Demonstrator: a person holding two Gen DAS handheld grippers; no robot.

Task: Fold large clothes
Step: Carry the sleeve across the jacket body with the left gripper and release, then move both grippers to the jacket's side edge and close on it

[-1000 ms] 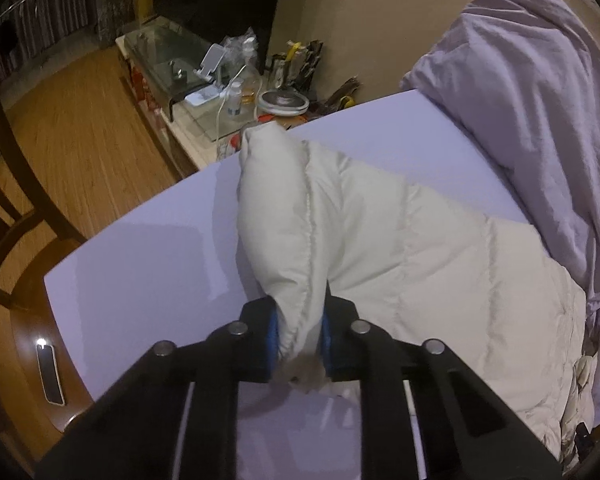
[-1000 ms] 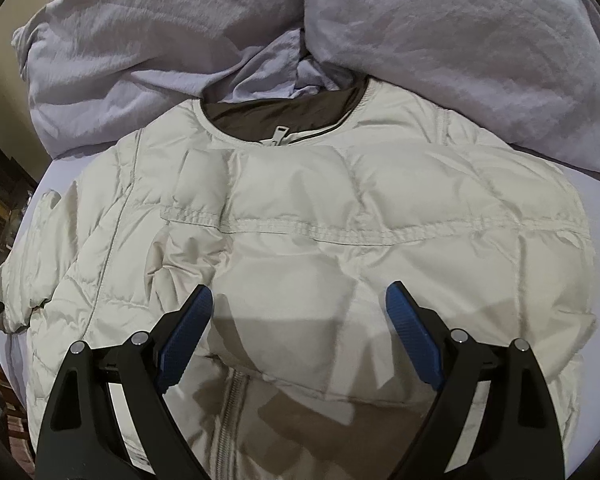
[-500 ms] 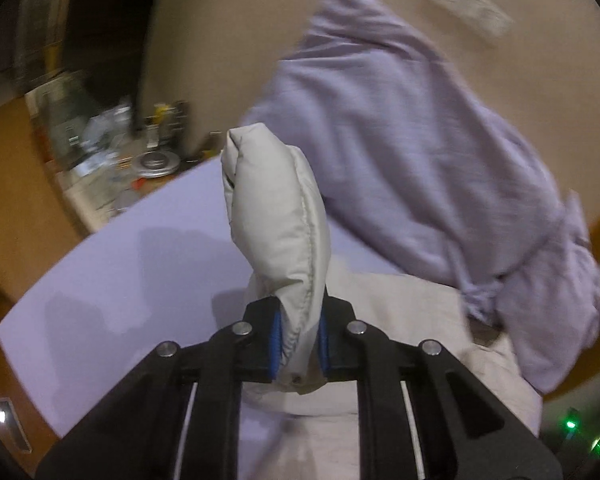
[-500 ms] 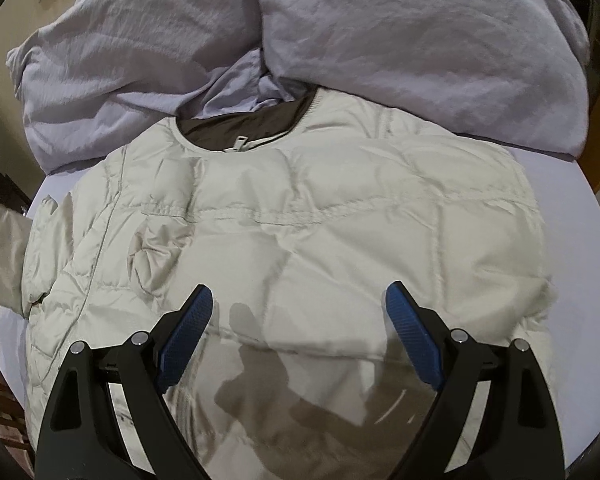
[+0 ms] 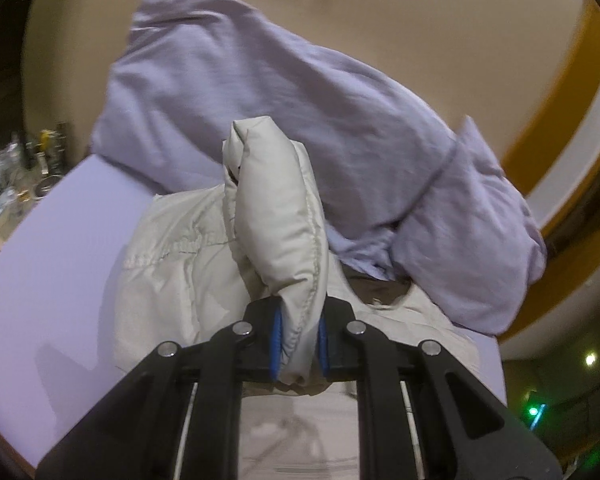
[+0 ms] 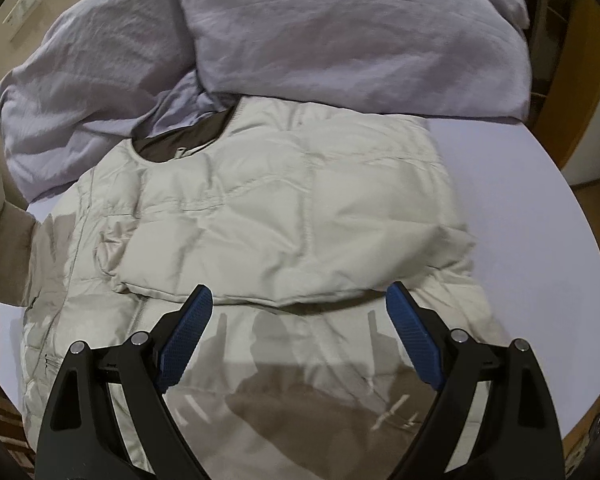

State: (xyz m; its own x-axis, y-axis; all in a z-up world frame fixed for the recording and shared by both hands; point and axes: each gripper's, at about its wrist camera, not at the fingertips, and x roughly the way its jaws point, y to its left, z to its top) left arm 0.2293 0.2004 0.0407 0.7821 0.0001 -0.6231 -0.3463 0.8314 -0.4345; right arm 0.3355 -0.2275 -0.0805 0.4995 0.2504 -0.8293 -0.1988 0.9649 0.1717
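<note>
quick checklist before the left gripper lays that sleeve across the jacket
1. Sleeve grip: the left gripper is clamped on the sleeve near its cuff end. ok
2. Sleeve lifted clear: it stands up above the jacket body. ok
3. Right gripper out of the way: open and empty, hovering over the lower jacket. ok
4. Landing area flat: the jacket front is spread out, the right side already folded in. ok
5. Collar end free: the lilac duvet crowds the collar and may touch it. cannot tell
6. Room on the bed sheet: bare sheet beside the jacket. ok
</note>
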